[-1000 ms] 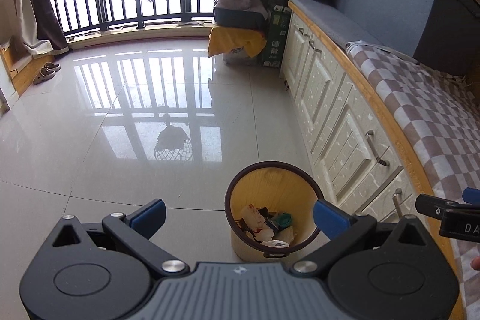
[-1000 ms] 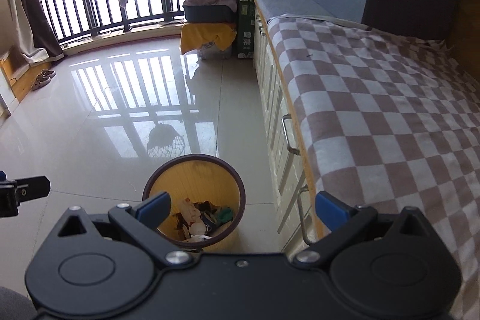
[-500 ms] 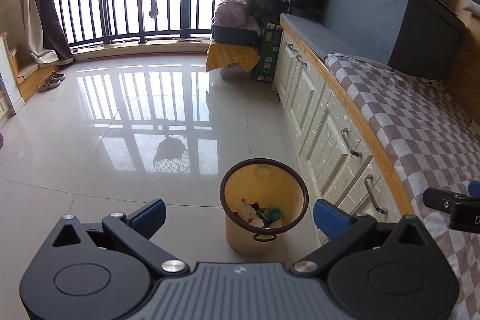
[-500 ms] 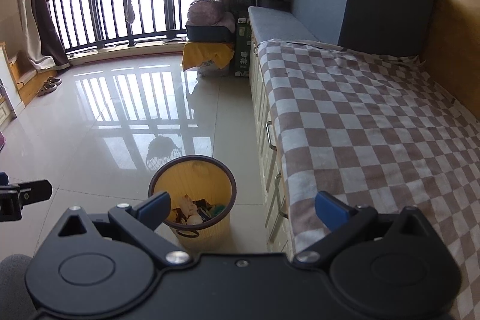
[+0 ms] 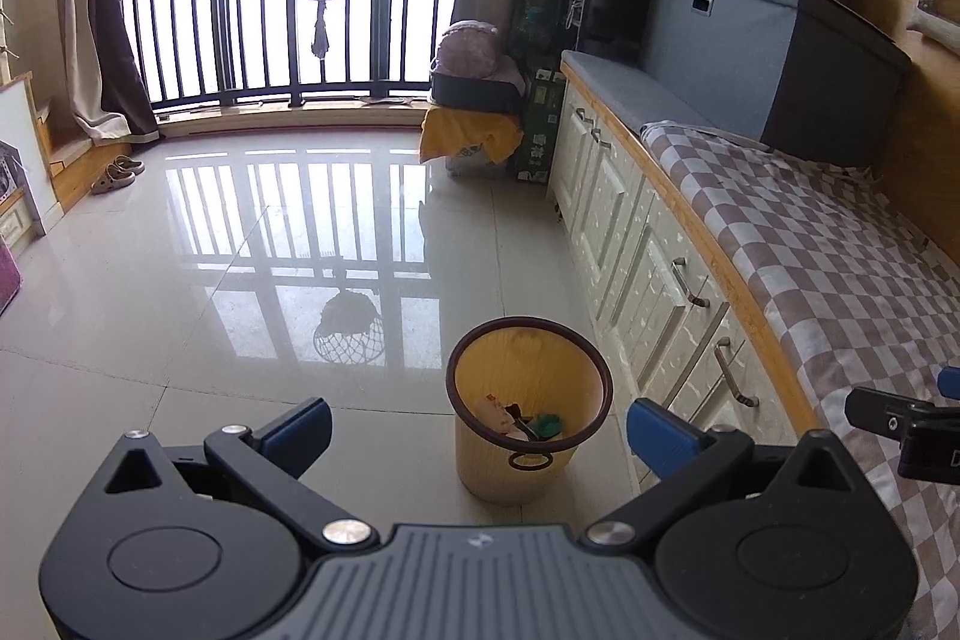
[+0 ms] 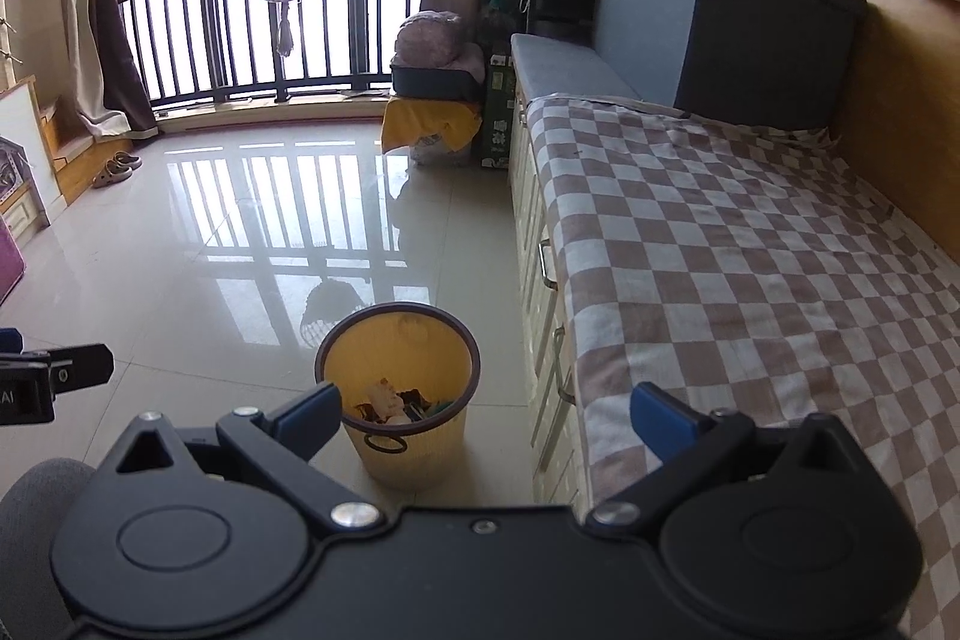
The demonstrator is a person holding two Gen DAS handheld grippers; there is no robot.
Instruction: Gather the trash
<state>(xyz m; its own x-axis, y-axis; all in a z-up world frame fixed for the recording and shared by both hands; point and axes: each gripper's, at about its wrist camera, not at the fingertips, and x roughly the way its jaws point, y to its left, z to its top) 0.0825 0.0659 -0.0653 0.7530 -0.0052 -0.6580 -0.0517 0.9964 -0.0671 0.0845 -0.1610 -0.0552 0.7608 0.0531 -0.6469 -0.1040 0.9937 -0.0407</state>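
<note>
Your left gripper [image 5: 480,430] and right gripper [image 6: 487,415], both spread and empty, near the yellow wastebasket [image 5: 528,436] beside the checkered bench [image 6: 750,244].

floor tiles [image 5: 180,328]: glossy, smooth, mirror-like w/ window glare. bin [image 5: 516,466], lower centre: ribbed yellow plastic, dark smooth rim. checked cloth [image 6: 720,250] at right: woven, matt, slightly wrinkled. cabinet fronts [image 5: 636,268]: cream, embossed, w/ metal handles. left tongs [image 5: 479,433] & right tongs [image 6: 487,417]: matt black plastic, blue pads, shiny metal screws.
</note>
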